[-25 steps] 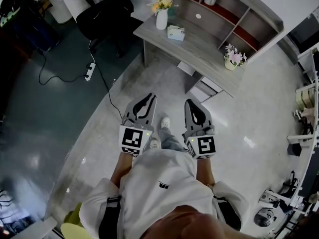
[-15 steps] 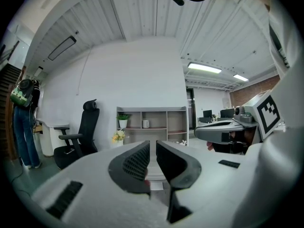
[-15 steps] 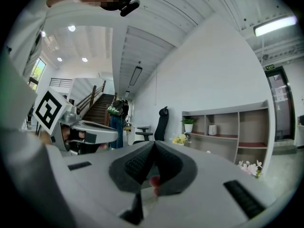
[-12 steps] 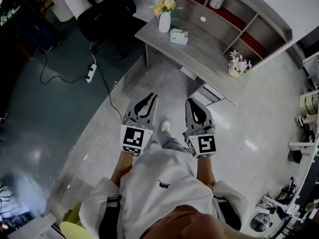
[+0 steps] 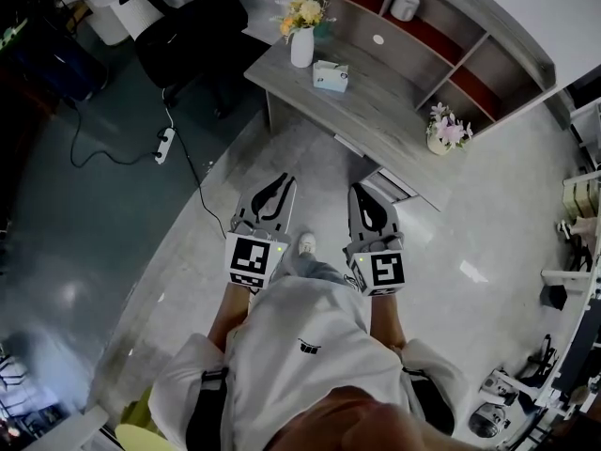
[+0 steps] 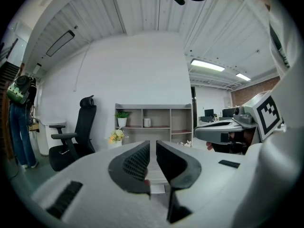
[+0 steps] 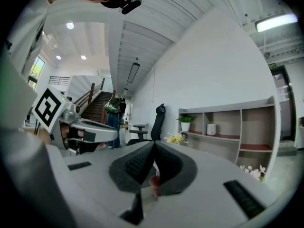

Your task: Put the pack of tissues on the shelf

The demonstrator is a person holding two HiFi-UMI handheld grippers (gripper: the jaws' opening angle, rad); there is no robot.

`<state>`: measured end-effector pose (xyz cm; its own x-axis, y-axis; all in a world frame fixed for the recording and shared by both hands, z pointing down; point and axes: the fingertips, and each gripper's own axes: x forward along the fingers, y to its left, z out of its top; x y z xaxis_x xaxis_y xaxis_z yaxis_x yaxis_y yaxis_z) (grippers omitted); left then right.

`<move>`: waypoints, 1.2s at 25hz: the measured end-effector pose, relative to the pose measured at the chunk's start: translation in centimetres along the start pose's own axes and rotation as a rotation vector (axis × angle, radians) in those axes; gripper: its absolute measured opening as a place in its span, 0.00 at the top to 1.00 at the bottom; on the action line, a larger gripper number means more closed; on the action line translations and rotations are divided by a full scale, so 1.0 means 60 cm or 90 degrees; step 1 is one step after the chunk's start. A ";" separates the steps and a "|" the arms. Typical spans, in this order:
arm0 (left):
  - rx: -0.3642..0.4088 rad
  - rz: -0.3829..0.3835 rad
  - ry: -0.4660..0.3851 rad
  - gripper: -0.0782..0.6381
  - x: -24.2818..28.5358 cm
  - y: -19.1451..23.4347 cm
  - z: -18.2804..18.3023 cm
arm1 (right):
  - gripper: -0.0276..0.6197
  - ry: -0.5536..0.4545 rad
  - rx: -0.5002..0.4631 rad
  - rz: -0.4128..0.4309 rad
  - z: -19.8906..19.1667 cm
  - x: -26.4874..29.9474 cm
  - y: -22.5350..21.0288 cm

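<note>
**Item: pack of tissues.** We are finding it on the grey desk, toward the left end, just right of the white vase of flowers. It seems to be lying with its long side roughly along the desk's front edge.

**Bearing.** It is lying straight ahead of us and well apart from both tools, roughly between their two lines. We are judging neither hand clearly nearer. Neither gripper view is showing the pack.

**Left gripper.** We are holding it low in front of the body, with its jaws drawn in to a thin slit and nothing between them.

**Right gripper.** We are holding it level beside the left one, with its jaw tips touching and carrying nothing.

**Destination: shelf unit.** It is standing along the desk's far edge, with open compartments. A white mug is sitting in one of them.

**Surface.** The desk's right end is carrying a pot of pink flowers.

**Room.** We are standing on glossy pale floor. To the left are a black office chair and a power strip on a trailing cable.
</note>
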<state>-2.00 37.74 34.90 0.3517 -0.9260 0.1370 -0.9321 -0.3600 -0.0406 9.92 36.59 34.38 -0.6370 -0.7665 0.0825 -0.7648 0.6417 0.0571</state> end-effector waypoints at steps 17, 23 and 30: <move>0.002 0.025 0.002 0.81 0.152 0.029 0.030 | 0.92 -0.013 0.001 0.018 0.011 0.100 -0.127; 0.010 0.036 0.004 0.81 0.185 0.044 0.038 | 0.92 -0.024 0.003 0.023 0.019 0.133 -0.156; 0.008 0.032 0.011 0.81 0.226 0.056 0.032 | 0.92 -0.019 0.013 0.019 0.008 0.164 -0.183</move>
<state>-0.16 23.74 34.73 0.3029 -0.9409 0.1514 -0.9472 -0.3147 -0.0607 11.97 21.99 34.07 -0.6617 -0.7478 0.0543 -0.7472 0.6637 0.0343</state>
